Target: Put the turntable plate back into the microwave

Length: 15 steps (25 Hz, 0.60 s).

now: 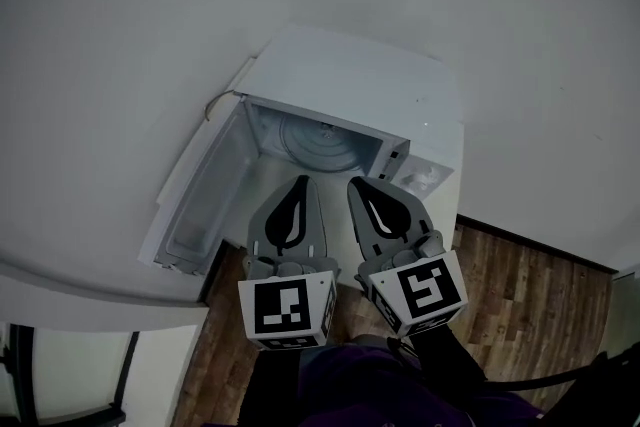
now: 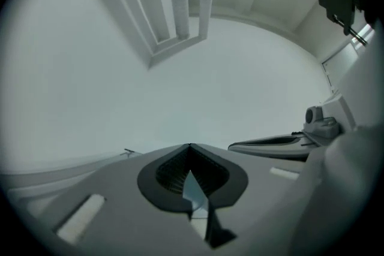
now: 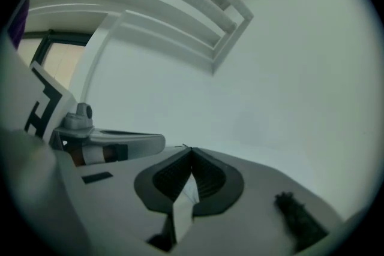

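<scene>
A white microwave (image 1: 350,80) stands with its door (image 1: 195,205) swung open to the left. The round turntable plate (image 1: 322,143) lies flat inside the cavity. Just in front of the opening, the left hand-held gripper (image 1: 300,181) and the right hand-held gripper (image 1: 356,183) sit side by side, each with its jaws pressed together and holding nothing. A wooden floor (image 1: 520,285) shows below.

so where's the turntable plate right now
In the head view the turntable plate sits inside the open microwave, just above centre, beyond the left gripper and right gripper.
</scene>
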Tool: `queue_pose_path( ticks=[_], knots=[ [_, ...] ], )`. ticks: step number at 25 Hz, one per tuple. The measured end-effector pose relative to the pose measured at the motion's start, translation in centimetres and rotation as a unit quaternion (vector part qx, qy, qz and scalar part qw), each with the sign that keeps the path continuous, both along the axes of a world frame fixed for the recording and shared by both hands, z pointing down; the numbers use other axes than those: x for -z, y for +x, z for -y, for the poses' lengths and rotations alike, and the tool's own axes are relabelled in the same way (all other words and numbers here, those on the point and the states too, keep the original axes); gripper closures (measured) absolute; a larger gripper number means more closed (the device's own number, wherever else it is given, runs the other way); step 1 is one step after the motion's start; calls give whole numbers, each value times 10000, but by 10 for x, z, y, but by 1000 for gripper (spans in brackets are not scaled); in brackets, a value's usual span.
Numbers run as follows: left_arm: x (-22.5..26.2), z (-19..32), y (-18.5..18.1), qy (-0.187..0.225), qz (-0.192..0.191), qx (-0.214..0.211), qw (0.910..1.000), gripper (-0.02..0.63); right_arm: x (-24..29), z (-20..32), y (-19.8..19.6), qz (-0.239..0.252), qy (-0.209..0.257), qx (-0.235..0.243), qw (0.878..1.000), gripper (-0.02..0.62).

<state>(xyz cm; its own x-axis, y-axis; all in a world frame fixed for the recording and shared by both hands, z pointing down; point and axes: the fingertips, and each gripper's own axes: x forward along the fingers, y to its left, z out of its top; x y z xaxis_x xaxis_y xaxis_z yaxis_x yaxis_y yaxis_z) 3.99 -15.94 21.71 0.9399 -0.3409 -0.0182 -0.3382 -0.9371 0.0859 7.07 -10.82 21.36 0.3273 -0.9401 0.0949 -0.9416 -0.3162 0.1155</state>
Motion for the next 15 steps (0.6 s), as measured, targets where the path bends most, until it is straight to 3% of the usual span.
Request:
queue_pose_path(
  ticks=[7, 15],
  knots=[
    [43, -21, -8, 501, -519, 18, 9974, 599, 36, -23, -1, -225, 427, -134, 9987, 586],
    [51, -29, -9, 434, -627, -67, 9971, 600, 52, -24, -10, -323, 474, -106, 9983, 586]
  ],
)
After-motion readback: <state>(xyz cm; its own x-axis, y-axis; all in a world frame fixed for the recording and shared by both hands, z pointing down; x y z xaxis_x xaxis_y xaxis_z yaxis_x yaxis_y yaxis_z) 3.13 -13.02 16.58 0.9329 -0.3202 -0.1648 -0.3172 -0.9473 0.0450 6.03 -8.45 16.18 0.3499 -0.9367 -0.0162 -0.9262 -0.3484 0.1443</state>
